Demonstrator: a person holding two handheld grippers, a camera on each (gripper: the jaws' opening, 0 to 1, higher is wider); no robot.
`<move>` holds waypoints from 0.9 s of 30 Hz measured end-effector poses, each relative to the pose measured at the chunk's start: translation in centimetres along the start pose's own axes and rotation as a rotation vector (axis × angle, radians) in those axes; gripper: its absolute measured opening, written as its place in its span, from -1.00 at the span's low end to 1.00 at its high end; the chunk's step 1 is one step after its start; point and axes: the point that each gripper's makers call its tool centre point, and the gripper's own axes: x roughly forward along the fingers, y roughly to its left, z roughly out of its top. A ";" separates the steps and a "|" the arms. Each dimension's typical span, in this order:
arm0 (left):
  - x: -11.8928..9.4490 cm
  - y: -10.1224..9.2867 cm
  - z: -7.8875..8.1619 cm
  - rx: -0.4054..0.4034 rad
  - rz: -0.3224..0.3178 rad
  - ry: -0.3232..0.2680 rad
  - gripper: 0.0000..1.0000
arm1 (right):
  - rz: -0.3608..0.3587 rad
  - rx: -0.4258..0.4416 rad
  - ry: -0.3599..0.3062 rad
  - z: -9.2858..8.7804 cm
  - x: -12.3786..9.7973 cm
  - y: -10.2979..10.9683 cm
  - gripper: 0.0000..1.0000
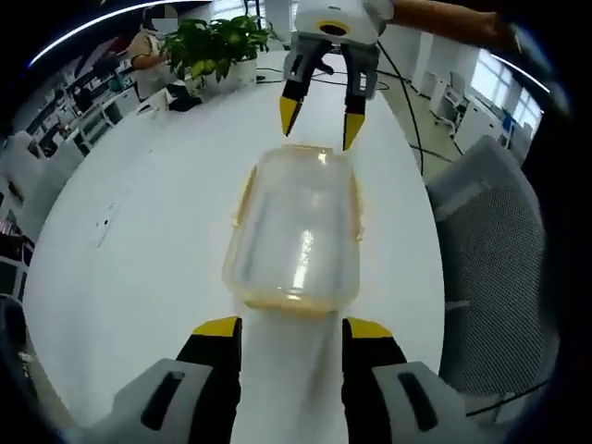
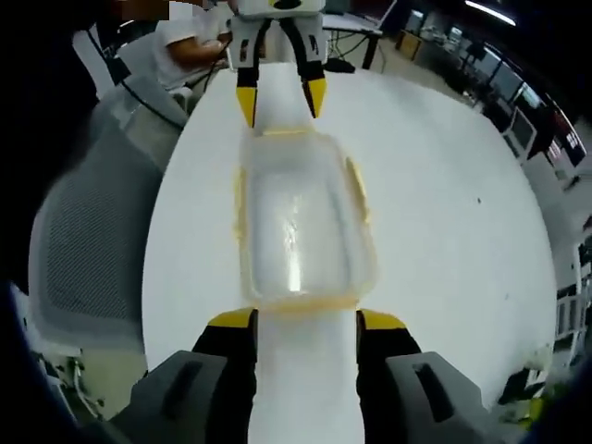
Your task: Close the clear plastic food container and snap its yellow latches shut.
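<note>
Both yellow-tipped tongs are held open, empty, at opposite short ends of the clear rectangular plastic food container (image 1: 294,227) with yellow latches (image 2: 357,188) along its sides. In the left gripper view the left gripper (image 1: 291,331) is seen just short of the near end, and the right gripper (image 1: 321,118) is poised above the far end. The container is resting with its lid on, on a white oval table (image 1: 139,240). A grey mesh chair (image 1: 495,250) is set beside the table; a potted green plant (image 1: 215,42) is placed at the far end
</note>
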 end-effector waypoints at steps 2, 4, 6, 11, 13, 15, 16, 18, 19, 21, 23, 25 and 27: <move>-0.2 0.1 0.0 -0.032 0.016 -0.005 -0.26 | -0.012 0.036 -0.012 0.1 -0.2 0.0 -0.24; -0.3 0.1 -0.1 -0.057 0.028 -0.002 -0.25 | -0.031 0.056 0.000 -0.1 -0.2 -0.2 -0.28; -0.4 0.2 -0.2 -0.075 0.048 0.001 -0.26 | -0.044 0.079 0.008 -0.3 -0.3 -0.3 -0.29; -0.7 0.4 -0.1 -0.151 0.093 -0.021 -0.27 | -0.055 0.175 -0.034 0.0 -0.6 0.1 -0.29; -0.8 0.5 -0.2 -0.183 0.114 -0.020 -0.28 | -0.071 0.194 -0.036 -0.1 -0.6 0.0 -0.29; -0.9 0.7 -0.2 -0.203 0.129 -0.024 -0.29 | -0.080 0.200 -0.039 -0.1 -0.6 0.0 -0.29; -0.9 0.7 -0.1 -0.232 0.139 -0.039 -0.29 | -0.086 0.207 -0.042 0.0 -0.7 0.0 -0.29; -1.0 0.9 0.1 -0.280 0.154 -0.064 -0.30 | -0.096 0.228 -0.050 0.0 -0.8 0.1 -0.29; -1.0 0.9 0.1 -0.299 0.163 -0.071 -0.30 | -0.101 0.235 -0.058 0.1 -0.9 0.1 -0.30; -1.0 0.8 0.2 -0.321 0.167 -0.085 -0.31 | -0.110 0.255 -0.073 0.3 -1.0 0.1 -0.29; -0.9 0.6 0.3 -0.348 0.166 -0.090 -0.31 | -0.119 0.287 -0.099 0.6 -1.2 0.0 -0.29; -0.8 0.3 0.3 -0.359 0.166 -0.093 -0.32 | -0.123 0.332 -0.129 0.9 -1.4 0.1 -0.29; -0.7 0.1 0.4 -0.378 0.173 -0.099 -0.34 | -0.130 0.359 -0.152 1.2 -1.5 0.0 -0.29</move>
